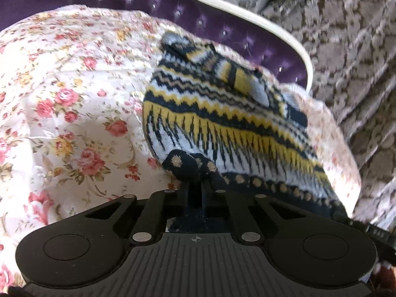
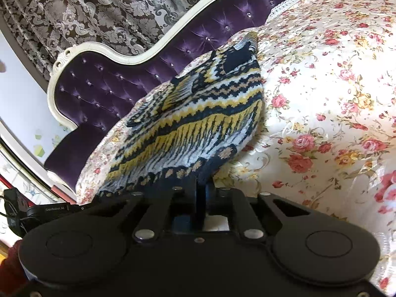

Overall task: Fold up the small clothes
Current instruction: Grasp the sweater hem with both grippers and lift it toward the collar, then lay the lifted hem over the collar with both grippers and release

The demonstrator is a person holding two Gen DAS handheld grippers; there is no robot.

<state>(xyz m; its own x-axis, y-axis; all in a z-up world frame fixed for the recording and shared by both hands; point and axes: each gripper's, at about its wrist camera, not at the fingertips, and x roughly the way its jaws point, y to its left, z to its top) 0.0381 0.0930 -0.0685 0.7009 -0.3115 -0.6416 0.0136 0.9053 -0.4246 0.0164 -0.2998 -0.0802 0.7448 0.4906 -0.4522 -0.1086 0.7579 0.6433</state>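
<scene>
One small knitted garment [image 1: 222, 113], patterned in navy, yellow, grey and tan zigzag bands with a dotted navy hem, lies on one white bedspread printed with pink and yellow roses [image 1: 61, 86], and two black two-finger grippers hold it. In the left wrist view the left gripper [image 1: 196, 185] has its fingers drawn together on the dotted hem at 6 o'clock, the knit spreading from there toward 1 o'clock and 4 o'clock. In the right wrist view the right gripper [image 2: 201, 185] pinches the same navy hem with its fingers closed narrow, the garment [image 2: 198, 113] rising toward 12 o'clock. One purple tufted headboard with a cream frame [image 2: 111, 79] runs behind the bed. Only the right view shows that frame's carved scroll end at 10 o'clock and a pale wall; only the left view gives the brown-and-silver damask curtain [image 1: 346, 37] filling 2 o'clock.
</scene>
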